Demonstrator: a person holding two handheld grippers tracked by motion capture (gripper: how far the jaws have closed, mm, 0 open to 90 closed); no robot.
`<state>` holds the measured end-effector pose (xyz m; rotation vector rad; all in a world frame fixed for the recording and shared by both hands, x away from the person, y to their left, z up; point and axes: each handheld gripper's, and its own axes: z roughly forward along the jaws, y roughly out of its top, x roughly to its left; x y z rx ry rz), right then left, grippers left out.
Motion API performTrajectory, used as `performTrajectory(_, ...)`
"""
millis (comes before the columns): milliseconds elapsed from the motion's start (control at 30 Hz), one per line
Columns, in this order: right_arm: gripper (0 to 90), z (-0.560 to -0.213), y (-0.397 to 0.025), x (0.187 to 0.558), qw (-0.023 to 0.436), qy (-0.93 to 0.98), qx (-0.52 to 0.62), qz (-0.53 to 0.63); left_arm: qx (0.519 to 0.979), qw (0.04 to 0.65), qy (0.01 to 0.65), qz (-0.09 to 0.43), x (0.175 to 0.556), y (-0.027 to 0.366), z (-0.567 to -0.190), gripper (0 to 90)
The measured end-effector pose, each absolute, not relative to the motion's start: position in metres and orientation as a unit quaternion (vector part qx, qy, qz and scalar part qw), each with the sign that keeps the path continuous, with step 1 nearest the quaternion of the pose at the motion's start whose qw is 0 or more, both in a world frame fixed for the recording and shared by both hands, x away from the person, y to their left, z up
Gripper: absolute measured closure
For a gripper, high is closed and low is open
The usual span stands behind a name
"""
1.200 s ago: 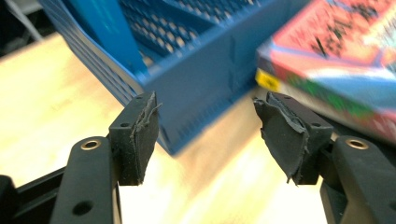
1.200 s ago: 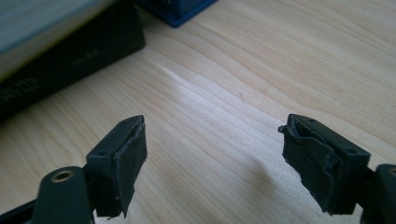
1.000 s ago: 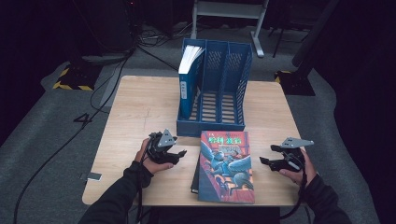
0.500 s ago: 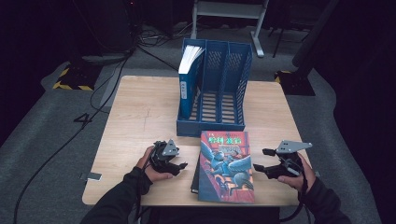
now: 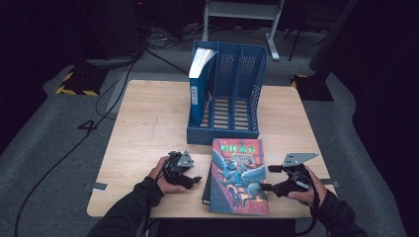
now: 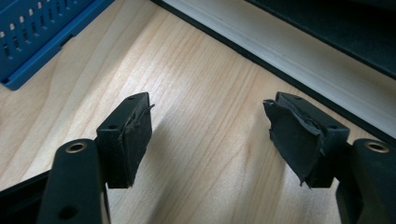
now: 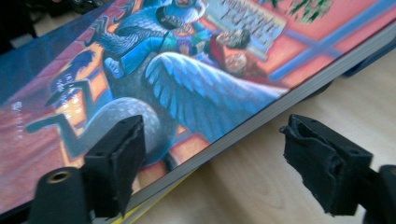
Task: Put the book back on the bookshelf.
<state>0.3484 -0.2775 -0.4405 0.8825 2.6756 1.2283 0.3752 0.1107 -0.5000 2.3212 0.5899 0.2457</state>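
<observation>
Fingers (image 7: 116, 158) of right gripper (image 7: 219, 163) straddle the book's (image 7: 196, 88) edge, spread wide.

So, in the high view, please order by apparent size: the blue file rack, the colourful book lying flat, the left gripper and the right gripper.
1. Blue file rack, largest.
2. Colourful book.
3. Left gripper and right gripper: they look about alike, so I do not rank them.

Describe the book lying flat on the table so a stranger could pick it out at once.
Start at the blue file rack standing at the middle of the wooden table. Just in front of it, between the two grippers, a stack lies flat at the near edge. The picture book is the top one: an orange cover with a blue winged creature, unlike the dark book beneath it and the blue book upright in the rack.
</observation>
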Motion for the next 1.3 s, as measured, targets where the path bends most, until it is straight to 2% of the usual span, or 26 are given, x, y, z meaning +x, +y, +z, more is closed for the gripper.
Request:
performTrajectory(400,16.6,-0.448,-0.274,0.356,-0.034,0.868,0.289,0.402,0.898,0.372,0.219,0.081,0.379,0.110,-0.503,27.5)
performTrajectory(567,16.6,-0.445,-0.272,0.355,-0.024,0.872,0.285,0.397,0.898,0.372,0.219,0.080,0.379,0.109,-0.503,26.0)
performTrajectory(700,20.0,-0.437,-0.268,0.350,0.013,0.882,0.269,0.386,0.899,0.370,0.219,0.082,0.380,0.107,-0.503,24.2)
performTrajectory(867,26.1,-0.433,-0.270,0.354,0.016,0.877,0.271,0.397,0.899,0.369,0.220,0.081,0.382,0.105,-0.503,22.3)
performTrajectory(1133,26.7,-0.429,-0.264,0.362,0.021,0.878,0.258,0.403,0.899,0.364,0.229,0.079,0.389,0.103,-0.502,23.2)
performTrajectory(1300,36.7,-0.430,-0.256,0.368,0.013,0.872,0.256,0.417,0.894,0.364,0.241,0.101,0.392,0.103,-0.500,27.4)
